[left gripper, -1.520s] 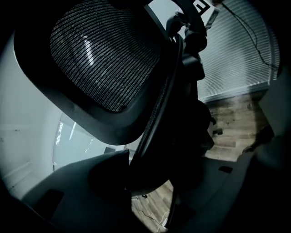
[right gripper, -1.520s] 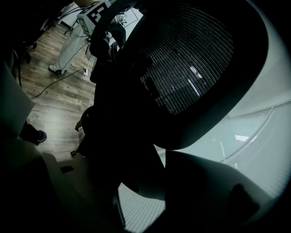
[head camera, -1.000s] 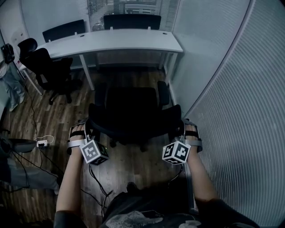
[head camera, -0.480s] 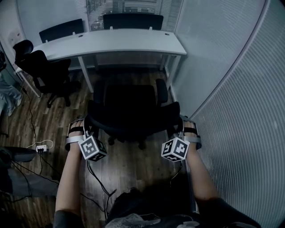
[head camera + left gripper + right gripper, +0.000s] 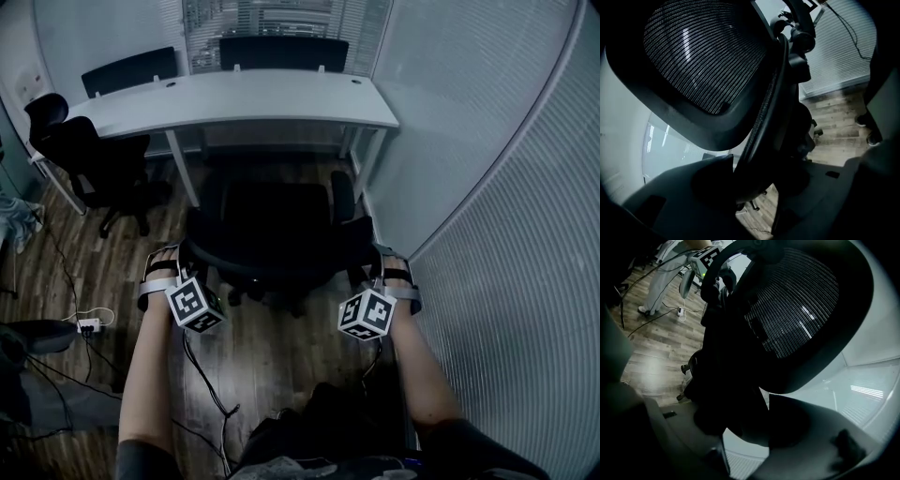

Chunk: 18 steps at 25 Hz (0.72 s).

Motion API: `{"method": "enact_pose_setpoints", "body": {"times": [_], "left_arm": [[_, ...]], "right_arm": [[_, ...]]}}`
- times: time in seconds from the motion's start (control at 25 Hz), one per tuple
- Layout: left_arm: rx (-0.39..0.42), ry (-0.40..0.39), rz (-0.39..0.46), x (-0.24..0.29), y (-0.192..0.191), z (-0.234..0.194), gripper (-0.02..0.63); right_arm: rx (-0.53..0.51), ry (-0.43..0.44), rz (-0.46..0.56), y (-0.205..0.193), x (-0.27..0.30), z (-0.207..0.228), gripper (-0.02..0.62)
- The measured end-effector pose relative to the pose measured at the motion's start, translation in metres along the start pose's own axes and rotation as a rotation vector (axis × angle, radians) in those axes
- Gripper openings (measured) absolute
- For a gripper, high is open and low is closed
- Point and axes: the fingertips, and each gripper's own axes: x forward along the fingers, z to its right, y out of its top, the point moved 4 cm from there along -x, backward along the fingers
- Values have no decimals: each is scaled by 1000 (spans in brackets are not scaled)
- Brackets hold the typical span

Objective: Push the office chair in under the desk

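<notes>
The black office chair (image 5: 277, 225) stands on the wood floor just before the white desk (image 5: 234, 94), its seat front near the desk's edge. My left gripper (image 5: 185, 264) grips the left rim of the backrest and my right gripper (image 5: 369, 266) the right rim. In the left gripper view the mesh backrest (image 5: 703, 61) fills the frame, and its rim runs between the jaws of the left gripper (image 5: 750, 183). In the right gripper view the backrest (image 5: 797, 301) likewise sits between the jaws of the right gripper (image 5: 745, 427).
A second black chair (image 5: 98, 159) stands at the desk's left end. Two more chairs (image 5: 281, 52) are behind the desk. A ribbed partition wall (image 5: 506, 234) runs close along the right. A power strip (image 5: 89, 325) and cables (image 5: 211, 394) lie on the floor at the left.
The chair and both grippers have moved forward towards the desk together. The desk now sits lower and nearer in the head view.
</notes>
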Motion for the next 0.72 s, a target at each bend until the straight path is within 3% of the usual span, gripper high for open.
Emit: {"method": "enact_pose_setpoints", "body": {"times": [0.36,0.72], "left_arm": [[10,3,5,44,-14,-19,239],[-3,50,5,111,3,-54,239]], "right_arm": [[-5,-23,36,18,37,7,242],[-5,-15,23,17,113,41,242]]}}
